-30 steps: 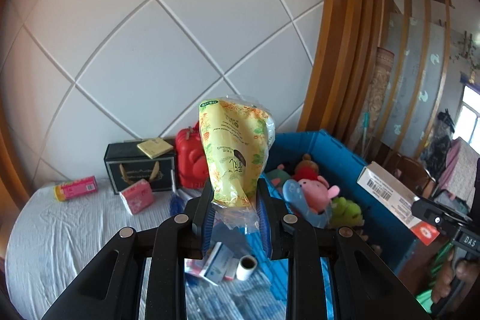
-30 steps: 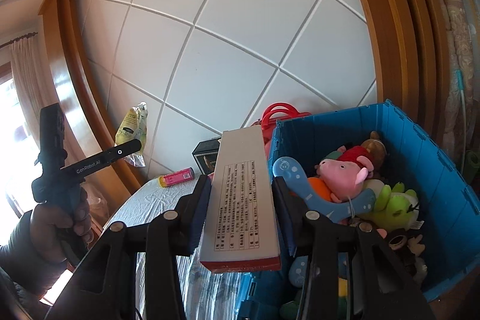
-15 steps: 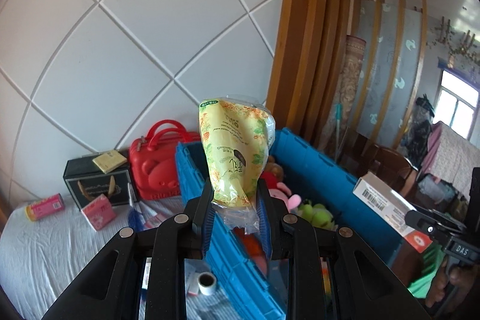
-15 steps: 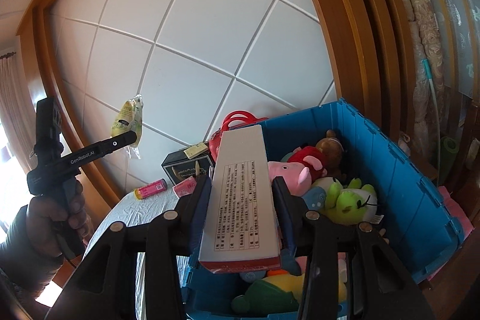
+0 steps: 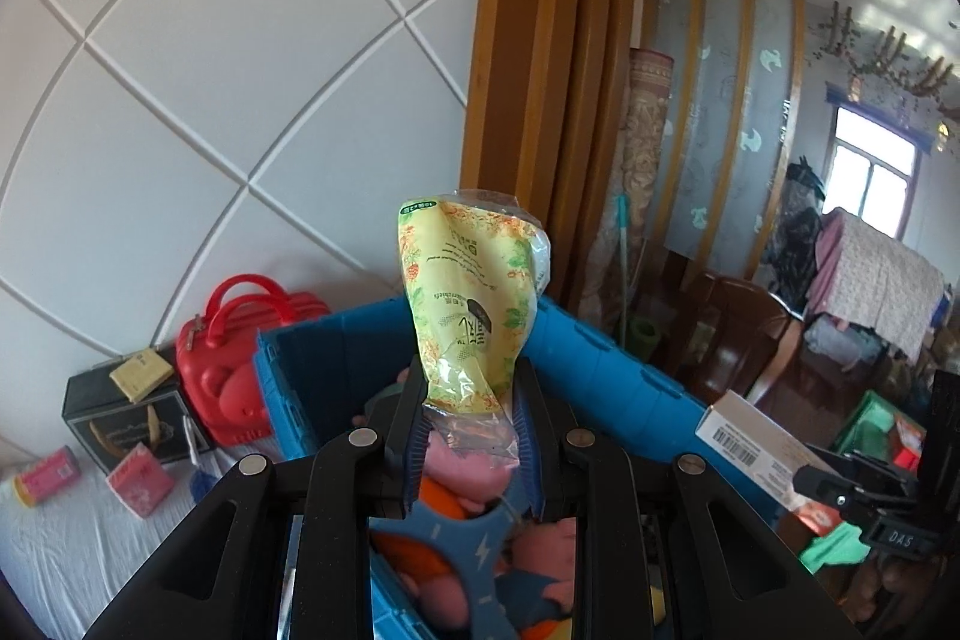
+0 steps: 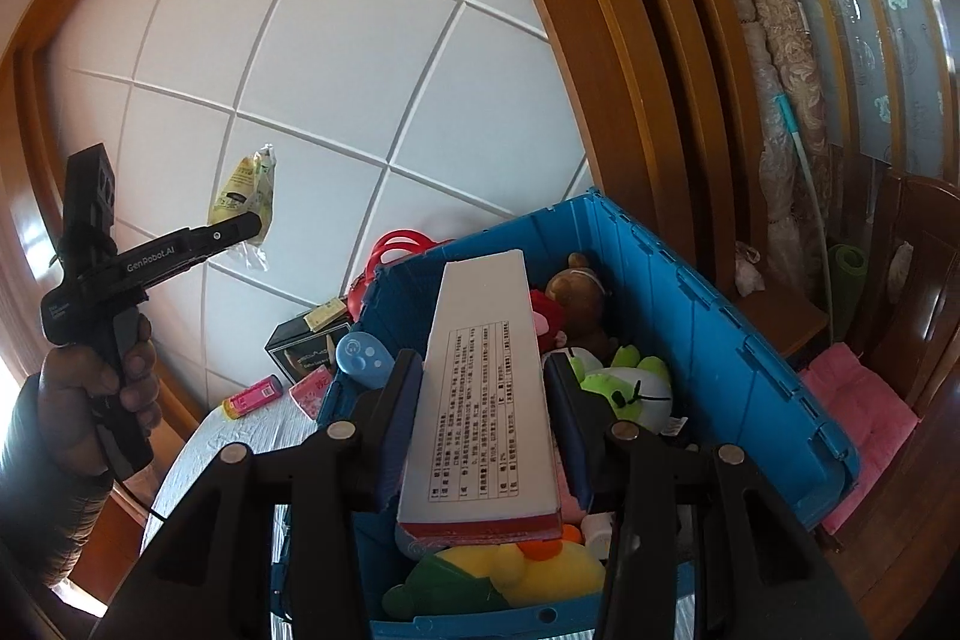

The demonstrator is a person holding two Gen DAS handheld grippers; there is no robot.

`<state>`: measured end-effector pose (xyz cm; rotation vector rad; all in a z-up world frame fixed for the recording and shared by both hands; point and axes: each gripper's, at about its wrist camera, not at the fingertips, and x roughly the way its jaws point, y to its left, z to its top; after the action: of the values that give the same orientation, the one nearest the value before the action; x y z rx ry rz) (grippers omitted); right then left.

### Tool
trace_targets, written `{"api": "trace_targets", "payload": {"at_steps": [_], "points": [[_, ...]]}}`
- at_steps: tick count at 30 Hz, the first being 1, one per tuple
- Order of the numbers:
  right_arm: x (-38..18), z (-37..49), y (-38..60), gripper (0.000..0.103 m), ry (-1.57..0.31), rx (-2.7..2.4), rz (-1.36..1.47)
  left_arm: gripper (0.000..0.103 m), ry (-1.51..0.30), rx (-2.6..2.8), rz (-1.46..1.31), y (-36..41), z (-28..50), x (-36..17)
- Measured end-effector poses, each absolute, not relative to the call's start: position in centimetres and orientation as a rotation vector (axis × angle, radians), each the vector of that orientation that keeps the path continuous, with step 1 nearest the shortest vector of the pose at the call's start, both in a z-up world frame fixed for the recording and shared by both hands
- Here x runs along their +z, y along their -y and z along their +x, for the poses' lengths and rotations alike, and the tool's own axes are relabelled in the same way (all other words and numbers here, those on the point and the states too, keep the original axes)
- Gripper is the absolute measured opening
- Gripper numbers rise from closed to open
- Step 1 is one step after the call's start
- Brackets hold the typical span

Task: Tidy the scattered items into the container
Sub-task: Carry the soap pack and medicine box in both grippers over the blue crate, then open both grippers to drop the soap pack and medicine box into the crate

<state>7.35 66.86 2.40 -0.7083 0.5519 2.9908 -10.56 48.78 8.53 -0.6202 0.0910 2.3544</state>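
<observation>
My left gripper (image 5: 471,400) is shut on a yellow snack bag (image 5: 468,298), held upright above the near end of the blue crate (image 5: 606,358). My right gripper (image 6: 483,382) is shut on a long white box with printed text (image 6: 486,382), lying lengthwise over the blue crate (image 6: 720,340). The crate holds plush toys, among them a green frog (image 6: 636,382) and a brown bear (image 6: 579,289). In the right wrist view the left gripper (image 6: 255,223) shows at the left with the yellow bag (image 6: 243,190). The white box (image 5: 756,445) appears at the right of the left wrist view.
A red toy case (image 5: 234,352), a black box (image 5: 120,418) with a yellow pad on top, and pink packets (image 5: 141,478) lie on the white-covered table (image 5: 72,538) left of the crate. A white panelled wall stands behind. Wooden posts, a chair and a pink cushion (image 6: 852,418) are to the right.
Both grippers have swung toward the right, over the crate, still holding their items. The table items have slid to the left of the left wrist view, and the crate's inside now fills the right wrist view.
</observation>
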Motion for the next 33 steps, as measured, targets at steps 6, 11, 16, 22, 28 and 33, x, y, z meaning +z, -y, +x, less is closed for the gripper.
{"api": "trace_targets", "payload": {"at_steps": [6, 11, 16, 22, 28, 33], "points": [[1.9, 6.8, -68.9, 0.041, -0.571, 2.962, -0.704, 0.024, -0.097, 2.38, -0.612, -50.6, -13.6, 9.0], [1.6, 6.3, -70.0, 0.041, -0.58, 2.941, -0.711, 0.025, -0.061, 2.393, -0.612, -50.9, -16.1, 9.7], [1.1, 5.6, -70.9, 0.041, -0.579, 2.921, -0.721, 0.025, -0.054, 2.399, -0.601, -52.0, -18.3, 10.3], [0.7, 4.8, -71.5, 0.041, -0.572, 2.909, -0.732, 0.027, -0.03, 2.41, -0.62, -53.2, -21.0, 10.9], [0.7, 4.2, -71.6, 0.041, -0.57, 2.906, -0.737, 0.095, 0.049, 2.459, -0.682, -52.8, -23.3, 10.5], [0.5, 3.8, -71.6, 0.041, -0.571, 2.917, -0.74, 0.095, 0.044, 2.453, -0.698, -52.3, -23.9, 9.7]]}}
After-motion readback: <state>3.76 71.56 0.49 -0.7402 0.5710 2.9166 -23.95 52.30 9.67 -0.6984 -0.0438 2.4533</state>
